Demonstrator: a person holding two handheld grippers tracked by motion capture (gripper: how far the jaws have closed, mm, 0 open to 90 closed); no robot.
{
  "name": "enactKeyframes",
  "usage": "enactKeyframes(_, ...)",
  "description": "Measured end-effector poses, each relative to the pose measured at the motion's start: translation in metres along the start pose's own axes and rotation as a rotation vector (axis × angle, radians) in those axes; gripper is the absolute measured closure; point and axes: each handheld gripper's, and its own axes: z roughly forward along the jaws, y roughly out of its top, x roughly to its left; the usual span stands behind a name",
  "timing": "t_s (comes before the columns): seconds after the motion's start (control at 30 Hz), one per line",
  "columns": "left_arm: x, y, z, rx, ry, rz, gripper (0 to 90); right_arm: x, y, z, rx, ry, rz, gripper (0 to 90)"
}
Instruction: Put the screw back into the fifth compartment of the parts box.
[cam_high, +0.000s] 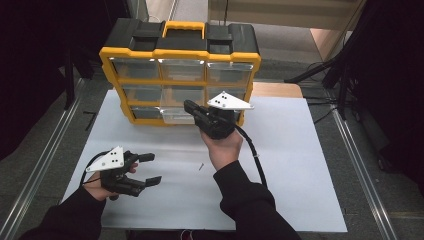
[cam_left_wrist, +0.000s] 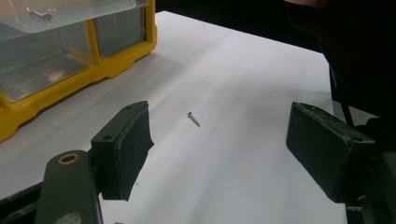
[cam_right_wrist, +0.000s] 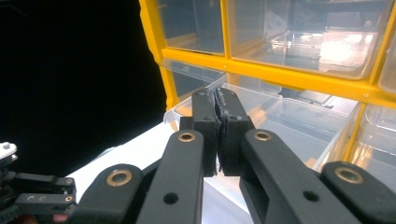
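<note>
A yellow and black organiser (cam_high: 180, 75) with clear drawers is stood at the far side of the white table sheet (cam_high: 300, 165). Its bottom middle drawer (cam_high: 177, 116) is pulled partly out toward the near side.

The right gripper (cam_high: 192, 111) is held at that drawer's front, jaws pressed together. In the right gripper view the pads (cam_right_wrist: 205, 119) are seen flush against each other over the open drawer (cam_right_wrist: 289, 126); whether anything small is pinched between them cannot be told.

The left gripper (cam_high: 149, 169) is rested near the left edge of the sheet, jaws wide apart and nothing between them.

A small screw (cam_high: 201, 166) is left lying on the sheet, near the middle, between the two hands and well apart from the organiser. In the left gripper view the screw (cam_left_wrist: 193, 119) is framed between the open pads (cam_left_wrist: 126, 144), farther off and untouched. Another screw (cam_left_wrist: 41, 16) is seen inside a clear drawer at the upper left of that view.

Risks judged from here:
- The screw is thin and lies flat; it could be skidded across the smooth sheet or flicked away if the pads are closed off-centre.
- The half-open drawer could be knocked further out or tipped if the right gripper is pushed down on its front lip.
- The trailing cable (cam_high: 255, 155) could be dragged over the screw.
</note>
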Motion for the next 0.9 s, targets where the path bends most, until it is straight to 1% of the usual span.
enactKeyframes(0.1, 0.0, 0.0, 0.0, -0.001, -0.003, 0.0, 21.8, -0.001, 0.002, 0.003, 0.007, -0.008, -0.001, 89.3)
enactKeyframes(0.43, 0.0, 0.0, 0.0, -0.002, -0.004, 0.001, 21.8, -0.007, 0.006, 0.01, 0.005, -0.031, 0.003, 89.2)
enactKeyframes(0.83, 0.0, 0.0, 0.0, -0.006, -0.005, 0.0, 21.8, -0.011, 0.009, 0.014, 0.007, -0.05, 0.018, 89.2)
enactKeyframes(0.9, 0.0, 0.0, 0.0, -0.002, -0.006, 0.001, 21.8, -0.012, 0.009, 0.015, 0.003, -0.057, 0.014, 89.2)
